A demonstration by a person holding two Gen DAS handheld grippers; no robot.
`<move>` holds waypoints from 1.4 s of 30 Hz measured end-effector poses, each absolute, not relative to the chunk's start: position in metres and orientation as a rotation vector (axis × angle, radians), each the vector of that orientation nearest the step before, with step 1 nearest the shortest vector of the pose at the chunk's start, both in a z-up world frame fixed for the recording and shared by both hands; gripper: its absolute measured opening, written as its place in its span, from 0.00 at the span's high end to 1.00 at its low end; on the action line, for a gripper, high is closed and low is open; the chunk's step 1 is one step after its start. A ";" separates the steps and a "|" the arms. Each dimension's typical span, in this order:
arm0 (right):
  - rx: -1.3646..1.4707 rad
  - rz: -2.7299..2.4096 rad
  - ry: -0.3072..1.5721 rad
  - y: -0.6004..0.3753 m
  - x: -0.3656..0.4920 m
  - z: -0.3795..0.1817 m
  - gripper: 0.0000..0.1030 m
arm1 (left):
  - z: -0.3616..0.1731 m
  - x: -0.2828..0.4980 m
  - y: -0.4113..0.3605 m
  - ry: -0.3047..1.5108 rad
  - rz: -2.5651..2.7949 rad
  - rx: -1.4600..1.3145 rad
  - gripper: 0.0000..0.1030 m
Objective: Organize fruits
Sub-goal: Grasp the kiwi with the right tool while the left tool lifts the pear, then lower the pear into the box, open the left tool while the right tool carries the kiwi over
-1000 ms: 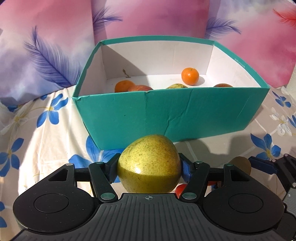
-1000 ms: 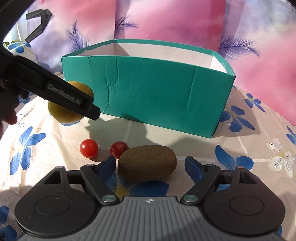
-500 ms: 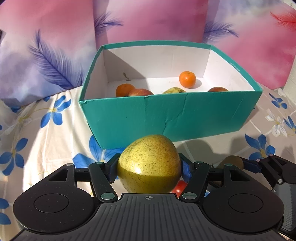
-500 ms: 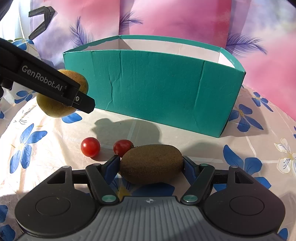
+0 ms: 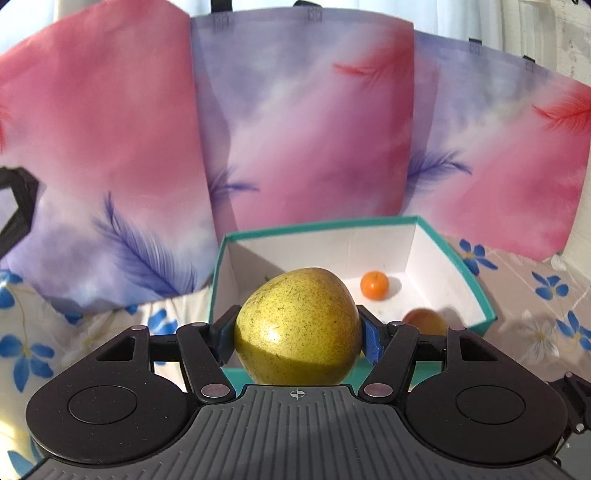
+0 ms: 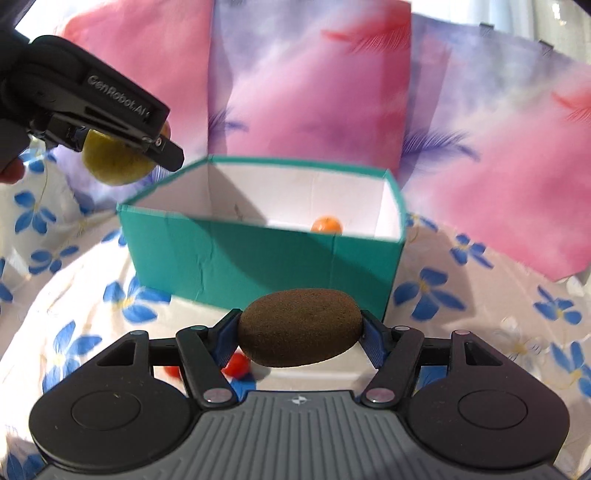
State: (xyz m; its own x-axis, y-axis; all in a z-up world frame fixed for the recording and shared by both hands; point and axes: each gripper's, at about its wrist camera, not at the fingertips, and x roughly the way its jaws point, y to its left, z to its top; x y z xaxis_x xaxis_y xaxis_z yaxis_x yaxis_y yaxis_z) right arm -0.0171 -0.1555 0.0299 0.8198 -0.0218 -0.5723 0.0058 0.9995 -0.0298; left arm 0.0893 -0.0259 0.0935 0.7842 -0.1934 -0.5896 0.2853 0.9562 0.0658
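Pear (image 5: 298, 326) hides much of the box (image 5: 476, 291) floor.

Backdrop: fabric panels (image 5: 303, 122) hung side by side, pink-to-lavender wash with blue and red feather prints, dark clips along the top edge. Table (image 6: 480, 317) covered in a pale cloth with blue flower print, wrinkled at left. Strong light from the right, hard shadows on the cloth. White wall (image 5: 569, 33) visible top right.
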 end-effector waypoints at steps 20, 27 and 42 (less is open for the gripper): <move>-0.033 -0.133 0.505 -0.167 -0.007 0.060 0.35 | 0.041 0.162 -0.048 0.715 -0.225 0.097 0.33; -0.032 -0.150 0.490 -0.168 0.001 0.061 0.35 | 0.019 0.177 -0.047 0.767 -0.225 0.085 0.33; -0.037 -0.157 0.488 -0.167 0.011 0.059 0.35 | -0.010 0.191 -0.047 0.829 -0.223 0.113 0.33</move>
State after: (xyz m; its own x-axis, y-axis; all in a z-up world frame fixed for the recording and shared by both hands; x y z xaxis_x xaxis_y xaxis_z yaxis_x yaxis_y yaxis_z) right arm 0.0106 -0.1672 0.0594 0.8715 -0.1586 -0.4640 0.1411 0.9873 -0.0724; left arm 0.1910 -0.0465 -0.0095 0.6540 -0.1517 -0.7412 0.2398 0.9707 0.0129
